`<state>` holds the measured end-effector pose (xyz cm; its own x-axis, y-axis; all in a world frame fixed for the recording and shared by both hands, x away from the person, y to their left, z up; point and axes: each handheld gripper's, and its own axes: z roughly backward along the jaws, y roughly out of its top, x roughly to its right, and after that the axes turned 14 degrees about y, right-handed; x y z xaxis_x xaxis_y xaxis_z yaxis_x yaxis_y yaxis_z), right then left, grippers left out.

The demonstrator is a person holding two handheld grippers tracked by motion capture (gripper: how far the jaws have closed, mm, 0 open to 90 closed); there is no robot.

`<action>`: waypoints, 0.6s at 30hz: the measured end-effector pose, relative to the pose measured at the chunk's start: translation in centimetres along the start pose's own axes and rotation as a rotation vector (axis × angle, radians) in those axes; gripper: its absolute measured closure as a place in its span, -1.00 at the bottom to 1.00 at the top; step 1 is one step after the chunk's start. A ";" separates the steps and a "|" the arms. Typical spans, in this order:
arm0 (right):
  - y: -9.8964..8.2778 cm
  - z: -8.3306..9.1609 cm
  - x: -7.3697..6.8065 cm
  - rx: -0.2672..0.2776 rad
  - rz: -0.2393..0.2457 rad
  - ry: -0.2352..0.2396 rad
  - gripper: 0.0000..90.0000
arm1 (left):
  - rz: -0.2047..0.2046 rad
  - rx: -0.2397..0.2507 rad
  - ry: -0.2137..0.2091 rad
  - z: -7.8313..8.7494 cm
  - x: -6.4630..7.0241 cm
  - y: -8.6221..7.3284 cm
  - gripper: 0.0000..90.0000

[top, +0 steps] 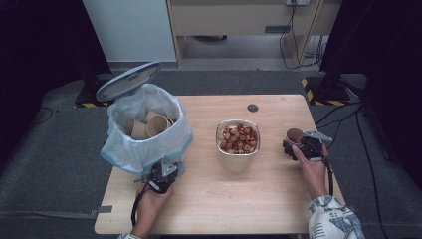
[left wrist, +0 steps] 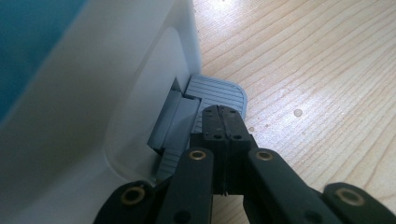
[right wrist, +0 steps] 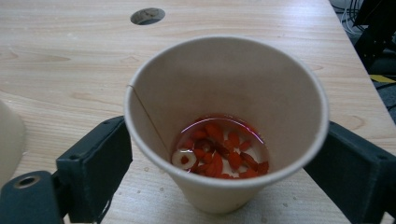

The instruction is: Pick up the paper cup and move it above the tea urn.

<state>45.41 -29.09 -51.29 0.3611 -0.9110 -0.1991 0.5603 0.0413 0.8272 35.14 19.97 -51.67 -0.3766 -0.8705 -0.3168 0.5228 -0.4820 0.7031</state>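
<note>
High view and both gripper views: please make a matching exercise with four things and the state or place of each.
Things:
1. paper cup
2. bin pedal
3. bin lid
4. metal bowl

States or places:
A. raised open
B. under the shut left gripper
C. between the right gripper's jaws
D. full of red and pale pieces, mid-table

Pairs: 1-C, 2-B, 3-A, 4-D

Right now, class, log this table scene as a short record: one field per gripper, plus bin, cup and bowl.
left gripper: shut, tips on the grey pedal of the bin
right gripper: jaws either side of the paper cup
bin: lid up, paper cups inside
paper cup: upright, red liquid and berries at bottom
bowl: mid-table, full of red and pale pieces
</note>
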 end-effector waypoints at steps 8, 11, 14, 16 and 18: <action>-0.4 -1.1 0.5 0.015 0.010 -0.001 -0.56 | -0.008 0.003 0.002 0.0 0.0 0.0 0.99; -0.5 -1.5 0.6 0.019 0.012 -0.002 -0.55 | -0.001 0.001 0.001 0.0 0.0 0.0 0.99; -0.6 -1.7 0.7 0.025 0.004 -0.002 -0.54 | -0.008 0.003 0.003 0.0 0.0 0.0 0.99; -0.7 -1.9 0.7 0.029 0.010 -0.004 -0.50 | -0.008 0.003 0.003 0.0 0.0 0.0 0.99; -0.7 -2.0 0.6 0.035 0.015 -0.001 -0.41 | -0.009 0.003 0.004 0.0 0.0 0.0 0.99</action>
<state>46.71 -28.88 -52.99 0.3686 -0.9109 -0.1856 0.5283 0.0410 0.8481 35.15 19.97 -51.67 -0.3782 -0.8666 -0.3256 0.5168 -0.4895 0.7024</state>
